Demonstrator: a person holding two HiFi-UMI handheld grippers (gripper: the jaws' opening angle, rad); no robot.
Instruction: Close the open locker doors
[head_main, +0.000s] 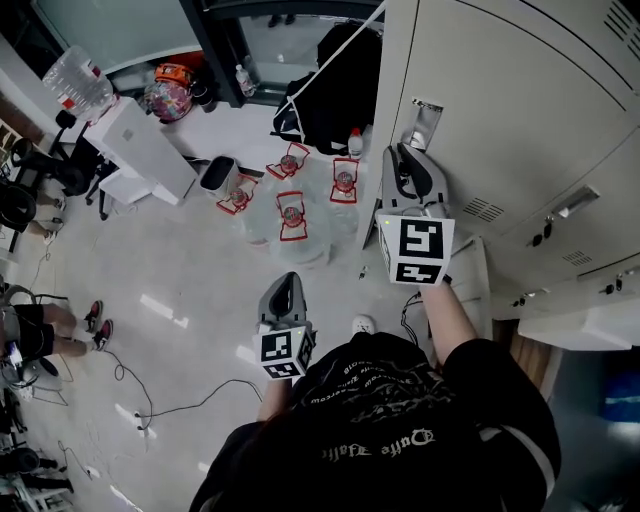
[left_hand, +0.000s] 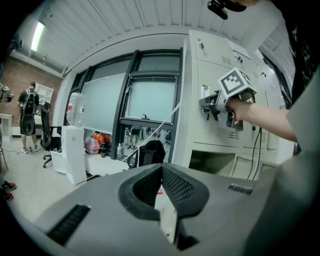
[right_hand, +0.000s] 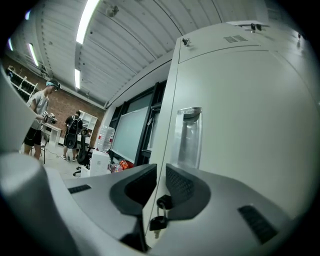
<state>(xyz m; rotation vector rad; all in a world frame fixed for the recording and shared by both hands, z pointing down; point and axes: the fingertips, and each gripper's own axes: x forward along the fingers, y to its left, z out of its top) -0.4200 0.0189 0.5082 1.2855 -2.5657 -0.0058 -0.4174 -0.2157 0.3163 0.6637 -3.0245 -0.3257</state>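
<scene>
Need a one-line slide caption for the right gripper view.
The right gripper at a pale locker door, jaws nearly together around the key in its lock.

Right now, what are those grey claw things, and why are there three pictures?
A person in a black shirt holds a grey two-jaw gripper, like big tongs, in each hand. The top-down picture comes from a camera on the person's head; the other two come from cameras riding on the grippers. The left gripper is shut and empty, out over the pale floor where clear water jugs with red handles stand. The right gripper is close to a white metal locker door. Its jaws are almost together, with a small black-headed key in the gap; I cannot tell whether they pinch it.
</scene>
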